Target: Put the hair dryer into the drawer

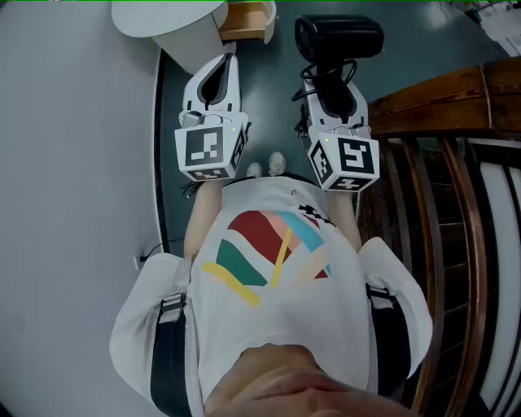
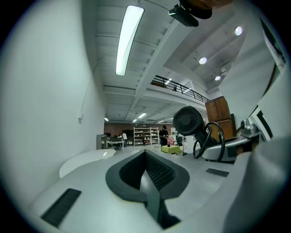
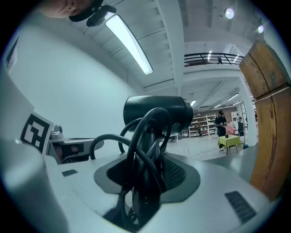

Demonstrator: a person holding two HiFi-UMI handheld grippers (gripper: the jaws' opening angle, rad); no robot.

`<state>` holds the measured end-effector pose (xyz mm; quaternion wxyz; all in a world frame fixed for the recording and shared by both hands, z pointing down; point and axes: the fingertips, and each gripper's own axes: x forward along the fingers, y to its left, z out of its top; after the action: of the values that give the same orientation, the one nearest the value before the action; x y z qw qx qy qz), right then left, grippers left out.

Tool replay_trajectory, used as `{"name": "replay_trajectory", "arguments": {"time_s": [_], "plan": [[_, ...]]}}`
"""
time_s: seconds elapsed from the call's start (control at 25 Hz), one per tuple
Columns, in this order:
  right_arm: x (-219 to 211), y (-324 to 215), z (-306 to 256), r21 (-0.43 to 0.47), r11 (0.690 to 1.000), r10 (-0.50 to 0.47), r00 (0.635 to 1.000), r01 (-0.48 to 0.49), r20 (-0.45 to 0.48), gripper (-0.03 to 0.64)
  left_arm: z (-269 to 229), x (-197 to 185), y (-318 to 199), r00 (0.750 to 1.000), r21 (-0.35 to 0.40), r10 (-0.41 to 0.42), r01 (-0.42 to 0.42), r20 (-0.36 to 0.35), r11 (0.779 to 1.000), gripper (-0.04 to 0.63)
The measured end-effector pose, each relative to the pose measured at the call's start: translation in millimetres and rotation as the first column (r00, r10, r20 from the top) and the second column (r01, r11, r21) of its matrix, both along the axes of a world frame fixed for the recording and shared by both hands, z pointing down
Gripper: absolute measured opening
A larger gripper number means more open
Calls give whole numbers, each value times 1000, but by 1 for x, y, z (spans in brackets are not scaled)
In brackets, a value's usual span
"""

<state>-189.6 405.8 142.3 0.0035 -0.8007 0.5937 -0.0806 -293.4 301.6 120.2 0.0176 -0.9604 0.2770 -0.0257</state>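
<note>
Hair dryer (image 1: 338,37): black, clamped by its handle in the right gripper (image 1: 330,80). Its barrel lies crosswise past the fingertips, up in the air over the dark floor (image 1: 277,98).
Right fingers: in the right gripper view I see the pads (image 3: 175,173) pressed on the handle, held fairly wide apart by it, with the barrel (image 3: 157,111) standing above them.
Cord (image 3: 136,150): black, looped around the handle and caught between the same pads; one loop bulges out to the side.
Left fingers: I read the left gripper (image 1: 226,67) as closed, its tips meeting with nothing between them. The left gripper view shows only the ribbed pads (image 2: 159,170).
Marker cubes: one on the back of each gripper (image 1: 210,151) (image 1: 343,161), both close to my striped shirt (image 1: 269,261).
Side by side: the two grippers are near each other and about level, the right one slightly further forward.
Ahead: a white round tabletop (image 1: 163,20) just past the left fingertips, with a wooden box (image 1: 248,20) touching its edge. I cannot tell if that box is the drawer.
Right side: a brown wooden frame with slats (image 1: 456,163).
Left side: a plain white wall (image 1: 73,163).
</note>
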Motion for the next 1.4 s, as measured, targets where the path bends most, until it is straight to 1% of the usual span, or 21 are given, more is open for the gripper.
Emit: {"name": "replay_trajectory", "arguments": {"time_s": [0.24,0.44,0.72,0.84,1.0,1.16,1.4], "plan": [[10,-1,3,-6,1000,-7,1000,7,-10,184,3,11,2,1000,-2,3,-3,-1,1000,14],[18,-4,2,-9,1000,-25,999,25,-21,184,2,16,-2,1000,-6,-16,15,-6,1000,14],[22,-10,3,18,999,-50,999,50,4,184,5,17,-8,999,-9,-40,40,-8,999,14],[24,-11,5,12,998,-55,998,55,2,184,6,16,-10,999,-10,-50,50,-8,999,14],[27,-12,12,0,998,-60,998,60,24,184,10,17,-10,999,-17,-52,52,-6,998,14],[28,-14,15,-15,998,-62,998,62,13,184,15,20,-9,999,-29,-46,46,-7,999,14],[38,-18,11,-17,998,-53,999,53,-8,184,10,30,-21,999,-29,-44,43,-31,999,14]]}}
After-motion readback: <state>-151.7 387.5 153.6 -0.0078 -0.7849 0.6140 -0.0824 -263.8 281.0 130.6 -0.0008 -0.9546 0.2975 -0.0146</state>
